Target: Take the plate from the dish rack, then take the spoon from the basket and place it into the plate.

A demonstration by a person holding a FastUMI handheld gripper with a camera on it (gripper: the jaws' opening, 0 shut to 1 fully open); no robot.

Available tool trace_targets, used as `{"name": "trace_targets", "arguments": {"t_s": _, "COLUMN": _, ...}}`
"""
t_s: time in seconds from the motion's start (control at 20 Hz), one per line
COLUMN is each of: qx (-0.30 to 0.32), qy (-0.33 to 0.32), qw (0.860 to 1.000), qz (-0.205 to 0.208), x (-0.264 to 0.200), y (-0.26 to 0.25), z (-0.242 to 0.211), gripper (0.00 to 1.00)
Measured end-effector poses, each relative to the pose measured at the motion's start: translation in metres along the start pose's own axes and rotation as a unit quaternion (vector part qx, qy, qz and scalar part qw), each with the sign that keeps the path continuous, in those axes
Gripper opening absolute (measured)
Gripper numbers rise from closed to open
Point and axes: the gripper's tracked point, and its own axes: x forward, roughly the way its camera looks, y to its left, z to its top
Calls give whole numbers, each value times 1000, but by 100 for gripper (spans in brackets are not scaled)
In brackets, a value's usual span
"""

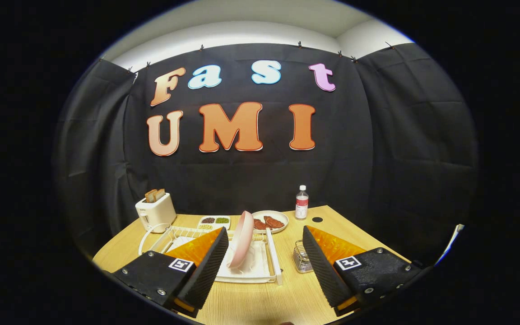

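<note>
The pink plate (242, 239) stands on edge in the white rack (274, 257), so a skewed approach could knock it flat or drag the rack across the desk (260, 300). The hand-held gripper (265, 259) hangs spread wide and empty. The plate sits just ahead of the fingers, nearer the left one; the wire basket (301, 258) stands beside the right finger, its spoon too small to tell.
</note>
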Motion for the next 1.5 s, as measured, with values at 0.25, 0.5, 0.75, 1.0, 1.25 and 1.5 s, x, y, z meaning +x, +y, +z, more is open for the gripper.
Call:
{"name": "trace_targets", "arguments": {"t_s": 0.25, "qx": 1, "qy": 4, "qw": 1000, "qz": 1, "x": 4, "y": 1, "z": -4, "gripper": 98}}
{"name": "trace_targets", "arguments": {"t_s": 0.5, "qx": 5, "qy": 14, "qw": 1000, "qz": 11, "x": 19, "y": 15, "z": -9, "gripper": 98}}
{"name": "trace_targets", "arguments": {"t_s": 0.75, "qx": -1, "qy": 45, "qw": 998, "qz": 35, "x": 49, "y": 38, "z": -24, "gripper": 98}}
{"name": "trace_targets", "arguments": {"t_s": 1.0, "qx": 5, "qy": 84, "qw": 995, "qz": 49, "x": 89, "y": 55, "z": -42, "gripper": 98}}
{"name": "trace_targets", "arguments": {"t_s": 1.25, "qx": 5, "qy": 128, "qw": 991, "qz": 43, "x": 125, "y": 58, "z": -69, "gripper": 98}}
{"name": "trace_targets", "arguments": {"t_s": 1.5, "qx": 10, "qy": 164, "qw": 986, "qz": 32, "x": 156, "y": 59, "z": -91, "gripper": 85}}
